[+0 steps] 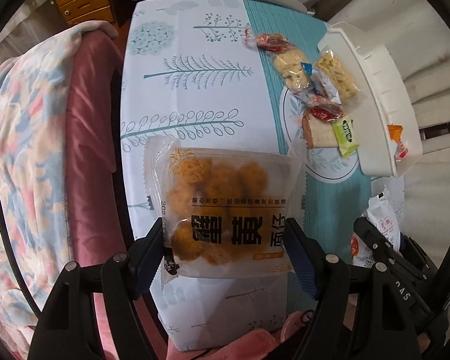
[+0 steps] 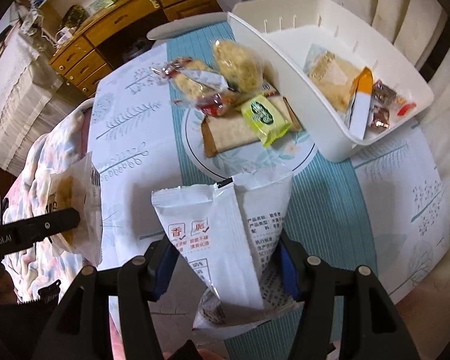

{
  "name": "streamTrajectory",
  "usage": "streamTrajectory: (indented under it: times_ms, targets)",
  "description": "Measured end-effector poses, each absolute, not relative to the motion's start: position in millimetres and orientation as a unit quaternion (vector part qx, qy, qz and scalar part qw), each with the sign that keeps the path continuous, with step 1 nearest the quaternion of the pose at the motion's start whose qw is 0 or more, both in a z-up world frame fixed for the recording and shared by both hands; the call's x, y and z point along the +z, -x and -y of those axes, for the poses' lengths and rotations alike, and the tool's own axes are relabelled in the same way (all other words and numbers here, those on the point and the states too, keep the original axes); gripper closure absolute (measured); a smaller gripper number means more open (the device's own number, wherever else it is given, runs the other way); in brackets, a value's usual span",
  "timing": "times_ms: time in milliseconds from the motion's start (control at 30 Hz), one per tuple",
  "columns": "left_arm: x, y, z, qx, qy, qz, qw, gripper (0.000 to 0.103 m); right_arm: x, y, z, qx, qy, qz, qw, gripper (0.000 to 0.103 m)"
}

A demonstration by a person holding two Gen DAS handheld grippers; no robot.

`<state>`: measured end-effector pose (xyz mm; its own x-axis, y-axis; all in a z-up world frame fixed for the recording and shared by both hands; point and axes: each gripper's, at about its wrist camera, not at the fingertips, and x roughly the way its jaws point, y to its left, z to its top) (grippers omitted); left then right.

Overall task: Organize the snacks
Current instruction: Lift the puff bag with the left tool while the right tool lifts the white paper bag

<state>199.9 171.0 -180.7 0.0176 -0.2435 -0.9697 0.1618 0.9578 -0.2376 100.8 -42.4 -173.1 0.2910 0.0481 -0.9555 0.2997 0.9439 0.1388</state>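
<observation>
Above the table edge, left gripper clamping snack pack

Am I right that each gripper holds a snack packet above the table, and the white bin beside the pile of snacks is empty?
Not quite: the white bin is not empty. The right wrist view shows several wrapped snacks in it. The rest holds: the left gripper holds a clear packet of orange snacks, the right gripper a white packet, both above the table.
</observation>
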Motion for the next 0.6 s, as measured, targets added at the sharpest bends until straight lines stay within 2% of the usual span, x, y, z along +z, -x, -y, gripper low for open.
streamTrajectory:
  times_ms: [300,600]
  targets:
    - [-152.6,-176.7,-161.7,-0.159,0.059,-0.640,0.750,0.028,-137.9,-107.1,50.2,-0.045,-0.126,-0.564,0.815,0.044]
    - [-128.8,-160.6,-116.4,-0.174,0.074,-0.603,0.775,0.028,-110.9,-115.1,87.3,-0.012,-0.102,-0.538,0.837,0.044]
